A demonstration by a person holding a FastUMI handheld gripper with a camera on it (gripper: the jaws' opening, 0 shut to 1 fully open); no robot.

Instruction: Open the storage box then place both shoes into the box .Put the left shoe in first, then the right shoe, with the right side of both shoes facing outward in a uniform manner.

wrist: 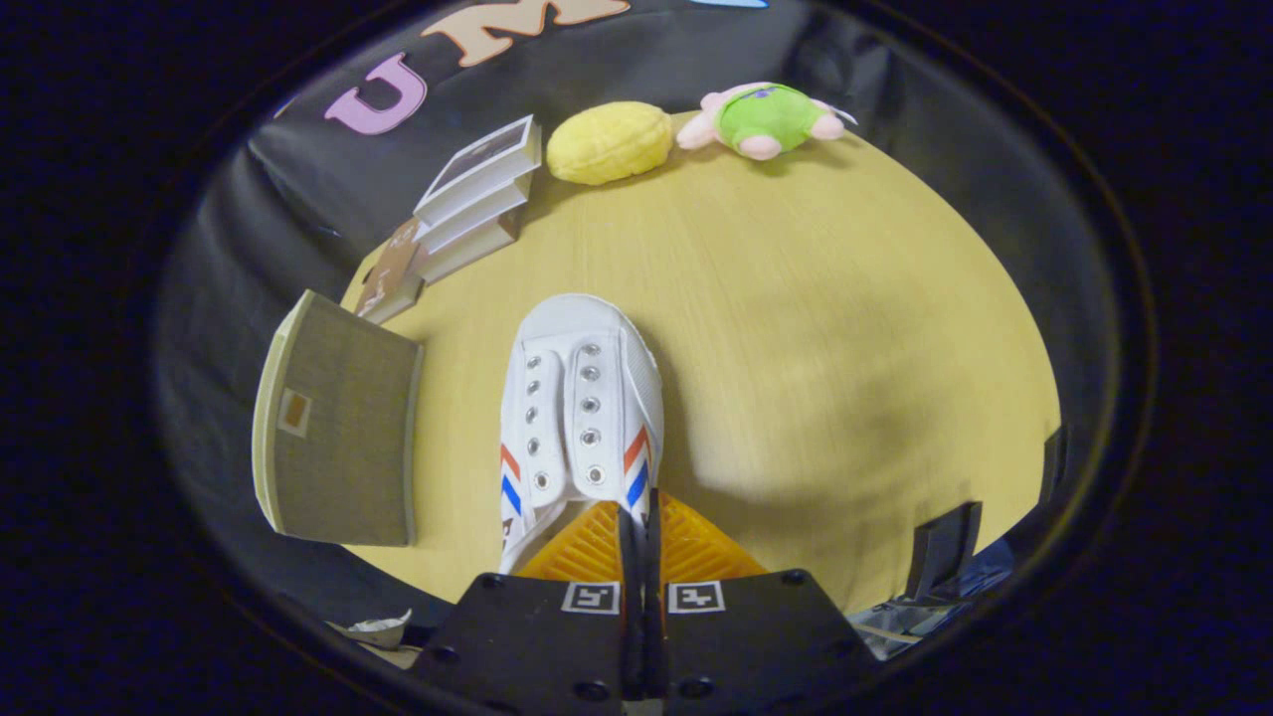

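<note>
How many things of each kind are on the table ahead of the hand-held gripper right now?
White shoe, at the closed fingers of the hand-held gripper: 1
Grey storage box: 1
Books in a stack: 3, perhaps a 4th
Yellow plush peanut: 1
Plush toy in green: 1
Total: 7, or 8

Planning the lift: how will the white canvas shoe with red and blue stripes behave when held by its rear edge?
The white canvas shoe probably sags, toe drooping, since the gripper pinches only thin fabric. It looks light, and unlikely to roll.
</note>
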